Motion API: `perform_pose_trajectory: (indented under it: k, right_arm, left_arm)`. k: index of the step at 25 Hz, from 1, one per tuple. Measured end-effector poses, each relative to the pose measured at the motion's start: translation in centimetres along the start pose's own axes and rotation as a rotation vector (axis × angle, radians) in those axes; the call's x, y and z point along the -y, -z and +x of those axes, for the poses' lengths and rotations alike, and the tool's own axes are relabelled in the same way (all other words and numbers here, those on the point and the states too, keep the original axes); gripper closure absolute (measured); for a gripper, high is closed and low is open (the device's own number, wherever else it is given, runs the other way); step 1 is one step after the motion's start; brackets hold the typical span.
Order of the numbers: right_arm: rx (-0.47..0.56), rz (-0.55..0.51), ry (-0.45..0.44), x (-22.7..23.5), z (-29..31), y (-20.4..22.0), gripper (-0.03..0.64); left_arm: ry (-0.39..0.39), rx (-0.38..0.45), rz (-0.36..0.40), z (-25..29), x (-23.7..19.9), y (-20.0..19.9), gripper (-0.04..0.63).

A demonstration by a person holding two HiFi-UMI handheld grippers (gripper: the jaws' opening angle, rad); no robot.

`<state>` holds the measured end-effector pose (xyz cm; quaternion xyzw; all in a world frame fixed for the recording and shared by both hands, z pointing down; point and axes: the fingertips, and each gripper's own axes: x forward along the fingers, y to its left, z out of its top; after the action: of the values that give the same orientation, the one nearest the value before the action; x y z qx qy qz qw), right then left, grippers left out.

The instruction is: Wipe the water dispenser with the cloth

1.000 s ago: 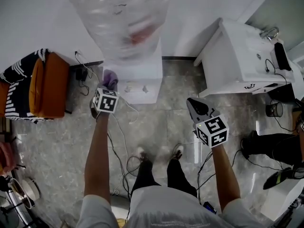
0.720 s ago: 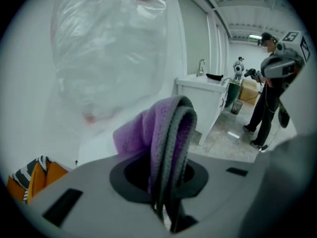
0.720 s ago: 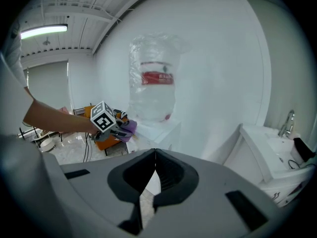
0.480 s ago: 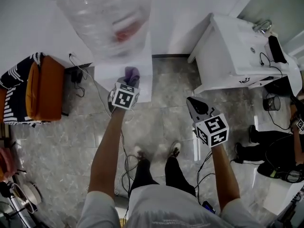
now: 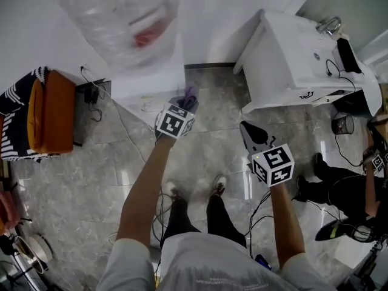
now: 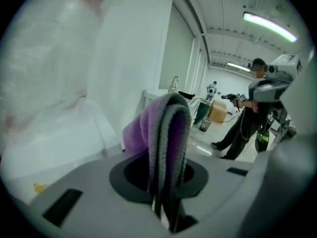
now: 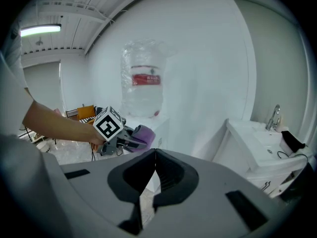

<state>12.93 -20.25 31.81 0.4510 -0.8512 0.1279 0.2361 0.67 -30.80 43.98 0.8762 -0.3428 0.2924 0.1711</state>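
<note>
The left gripper (image 5: 185, 103), jaws clamping the cloth (image 5: 190, 93), has swept rightward; the water dispenser (image 5: 151, 80) now lies to their left (front pass likely finished). The right gripper (image 5: 244, 127) has its jaws closed and empty.

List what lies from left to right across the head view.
In order: orange chair → left hand-held gripper shut on the purple cloth → right hand-held gripper, shut and empty → bystander in dark trousers.

A white sink cabinet (image 5: 291, 62) with a chrome tap (image 5: 328, 24) stands on glossy grey marble-tile floor (image 5: 85, 174) against a plain white wall (image 5: 230, 14), an orange cushioned chair (image 5: 51, 111) well off to its left.
</note>
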Motion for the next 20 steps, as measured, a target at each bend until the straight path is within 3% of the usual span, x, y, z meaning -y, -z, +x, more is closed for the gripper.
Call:
perform_pose_trajectory:
  k: [5, 10, 15, 20]
  right_arm:
    - [-0.018, 0.005, -0.003, -0.5, -0.1, 1.0, 0.603]
    - [-0.038, 0.008, -0.002, -1.2, 0.2, 1.6, 0.603]
    - [-0.055, 0.0, -0.008, -2.3, 1.0, 1.6, 0.603]
    - [-0.059, -0.006, -0.029, -3.7, 2.5, 1.1, 0.603]
  left_arm:
    - [0.007, -0.044, 0.006, 0.8, 0.6, 2.5, 0.535]
    - [-0.112, -0.063, -0.085, -0.1, -3.8, 4.8, 0.535]
    - [-0.218, -0.01, -0.188, -2.3, -8.3, 5.9, 0.535]
    - [-0.28, 0.024, -0.238, -4.6, -11.0, 7.2, 0.535]
